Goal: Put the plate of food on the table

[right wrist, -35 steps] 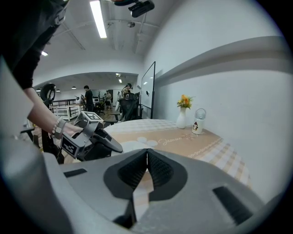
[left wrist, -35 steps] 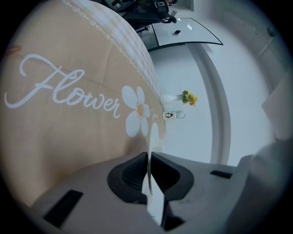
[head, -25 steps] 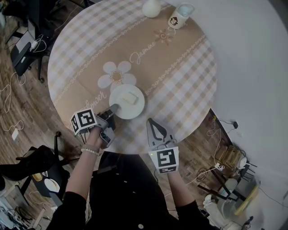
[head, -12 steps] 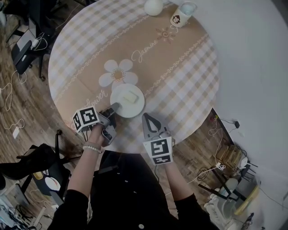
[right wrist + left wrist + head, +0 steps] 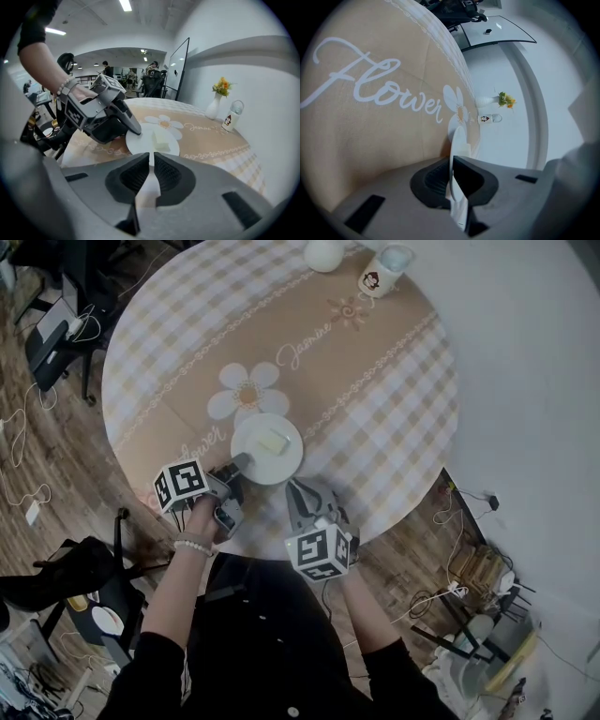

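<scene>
With the left gripper point(image 5: 236, 466) clamping the near-left rim of the white plate point(image 5: 285, 462) and the right gripper point(image 5: 298, 491) closed, empty, withdrawing before release could spill the pale food block point(image 5: 272, 441).

In the head view the vase point(image 5: 324, 253) was cut off by the top edge, and the print on the mug point(image 5: 382, 270) was too small to read. In the left gripper view the plate point(image 5: 458, 140) showed only edge-on, hiding the food point(image 5: 272, 441) on it, its near rim lost between the jaws of the left gripper point(image 5: 452, 177). Distant people point(image 5: 152, 67) in the right gripper view were too small to make out.
</scene>
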